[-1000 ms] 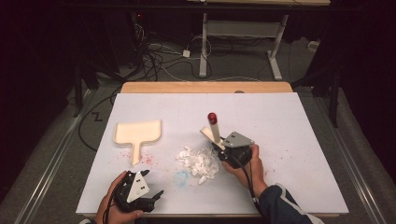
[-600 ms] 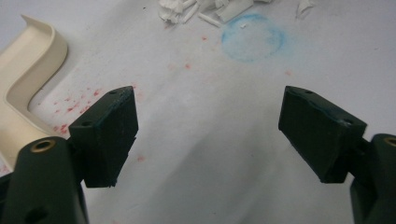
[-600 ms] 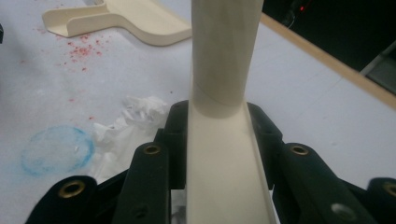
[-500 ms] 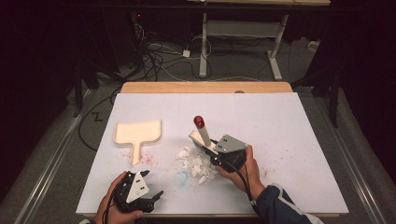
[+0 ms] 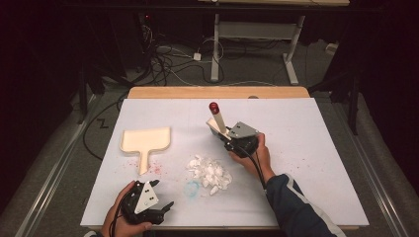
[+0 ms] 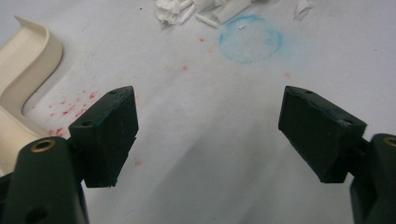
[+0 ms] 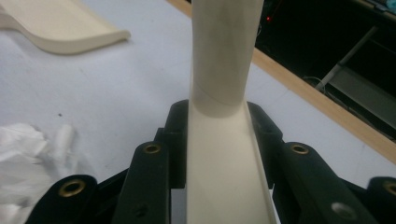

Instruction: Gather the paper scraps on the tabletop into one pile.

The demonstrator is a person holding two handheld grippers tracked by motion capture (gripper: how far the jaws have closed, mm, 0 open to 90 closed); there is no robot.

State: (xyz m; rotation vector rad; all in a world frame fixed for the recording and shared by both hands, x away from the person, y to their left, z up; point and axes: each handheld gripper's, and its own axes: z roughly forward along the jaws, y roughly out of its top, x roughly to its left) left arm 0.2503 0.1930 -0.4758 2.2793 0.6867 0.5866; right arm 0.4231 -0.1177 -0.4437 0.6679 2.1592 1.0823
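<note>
While the right hand gripped its tool, the scene read as follows.

High view, right gripper [image 5: 221,129]: black body with grey plate, held above the table's middle; jaws clamped on a cream brush handle [image 5: 218,120], a slim tapered stick with a red cap, tilted up and away.
High view, paper scraps [image 5: 210,171]: loose heap of white crumpled bits on the sheet, just left of the right hand [image 5: 252,153].
High view, dustpan [image 5: 145,141]: smooth cream plastic, flat scoop with raised rim and short handle, lay left of the scraps, apart from them.
High view, left gripper [image 5: 165,206]: at the near edge in the left hand [image 5: 123,215], low over the table.
High view, table cover [image 5: 306,128]: matte white sheet, red specks and a faint blue ring near the scraps; wooden edge at the far side.

Left gripper view, jaws: two black blocky pads spread wide, nothing between them, bare white sheet below.
Left gripper view, blue ring [image 6: 251,38]: smudged circle ahead, scraps just beyond it, curved dustpan rim at the left.

Right gripper view, jaws: closed tight on both sides of the handle, which was smooth, cream, flat-sided below and round above.
Right gripper view, surroundings: scraps at lower left, dustpan at upper left.
</note>
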